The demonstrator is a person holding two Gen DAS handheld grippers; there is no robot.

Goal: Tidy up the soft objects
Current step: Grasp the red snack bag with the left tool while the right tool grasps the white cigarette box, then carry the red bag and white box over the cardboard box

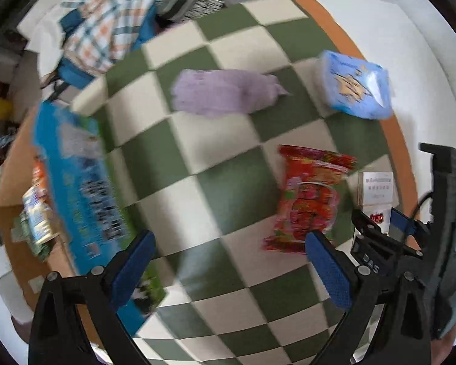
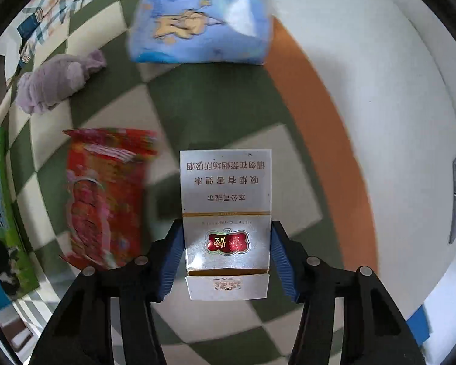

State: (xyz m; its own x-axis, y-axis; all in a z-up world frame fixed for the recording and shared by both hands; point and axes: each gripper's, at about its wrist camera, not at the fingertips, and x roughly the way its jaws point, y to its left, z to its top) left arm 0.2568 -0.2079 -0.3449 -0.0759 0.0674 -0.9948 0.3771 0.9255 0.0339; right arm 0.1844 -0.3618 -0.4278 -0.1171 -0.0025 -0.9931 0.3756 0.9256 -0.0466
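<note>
On a green and white checkered mat (image 1: 215, 164) lie a purple soft cloth toy (image 1: 225, 92), a blue tissue pack (image 1: 354, 88) and a red snack bag (image 1: 308, 200). My left gripper (image 1: 228, 255) is open and empty above the mat. My right gripper (image 2: 225, 258) is shut on a white cigarette box (image 2: 226, 210), held above the mat; the box also shows in the left wrist view (image 1: 375, 194). In the right wrist view the toy (image 2: 54, 82), tissue pack (image 2: 200, 24) and snack bag (image 2: 106, 194) lie ahead and to the left.
A blue and green milk carton box (image 1: 82, 188) lies at the mat's left side, also in the right wrist view (image 2: 0, 213). A plaid cloth (image 1: 106, 24) and clutter sit at the far left. An orange border (image 2: 319, 115) and white floor (image 2: 380, 91) lie right.
</note>
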